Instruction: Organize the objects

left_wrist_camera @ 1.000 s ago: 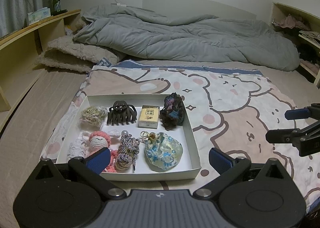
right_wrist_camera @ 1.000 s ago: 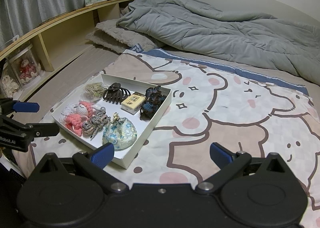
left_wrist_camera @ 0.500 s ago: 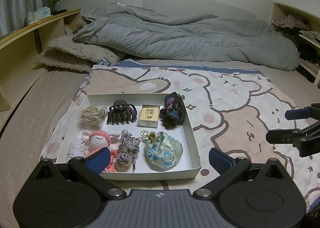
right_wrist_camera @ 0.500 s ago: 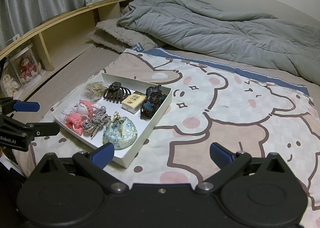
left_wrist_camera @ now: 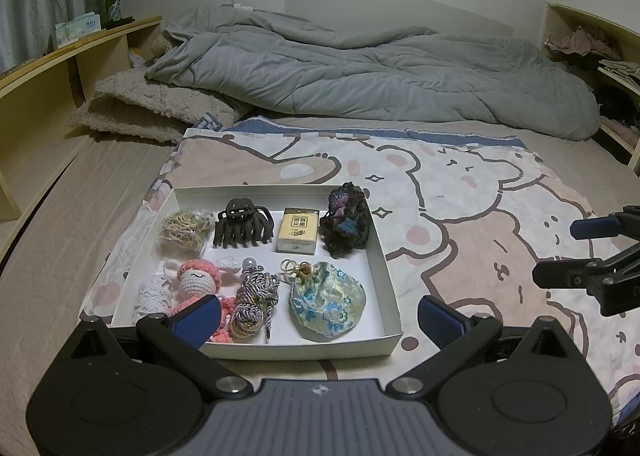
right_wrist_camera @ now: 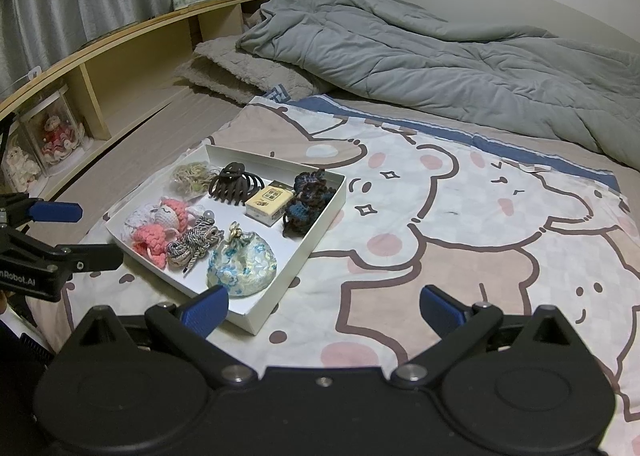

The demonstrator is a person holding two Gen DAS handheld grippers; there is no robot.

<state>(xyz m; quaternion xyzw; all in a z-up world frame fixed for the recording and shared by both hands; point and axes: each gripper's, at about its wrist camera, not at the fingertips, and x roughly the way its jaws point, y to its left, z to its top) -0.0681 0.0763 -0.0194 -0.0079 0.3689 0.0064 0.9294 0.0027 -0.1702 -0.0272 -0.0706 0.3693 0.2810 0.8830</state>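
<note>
A white tray point(left_wrist_camera: 384, 268) sits on the bear-print blanket point(left_wrist_camera: 460, 192) spread over the bed, toward the bed's left side and close to its near edge, within reach of both grippers. Everything small is already gathered in it in two rows. Along the far wall lie a bundle of hair ties point(left_wrist_camera: 185, 230), a brown claw clip point(left_wrist_camera: 243, 227), a small yellow box point(left_wrist_camera: 299, 230) and a dark crocheted scrunchie point(left_wrist_camera: 346, 226) pressed into the far right corner. Along the near wall lie a pink crocheted doll point(left_wrist_camera: 198, 282) with some white lace beside it, a coil of twisted cord point(left_wrist_camera: 254, 302) and a blue floral drawstring pouch point(left_wrist_camera: 326, 302). The items touch or nearly touch without stacking, which suggests they were laid out so each stays visible and easy to pinch.

The left gripper point(left_wrist_camera: 318, 316) hangs just short of the tray's near wall, its jaws spread wide and holding nothing. The right gripper point(right_wrist_camera: 324, 310) hovers over bare blanket just to the right of the tray's near corner, equally wide and empty. I would judge that either the sorting is complete or no item has yet been chosen; nothing loose shows on the blanket outside the tray.
</note>
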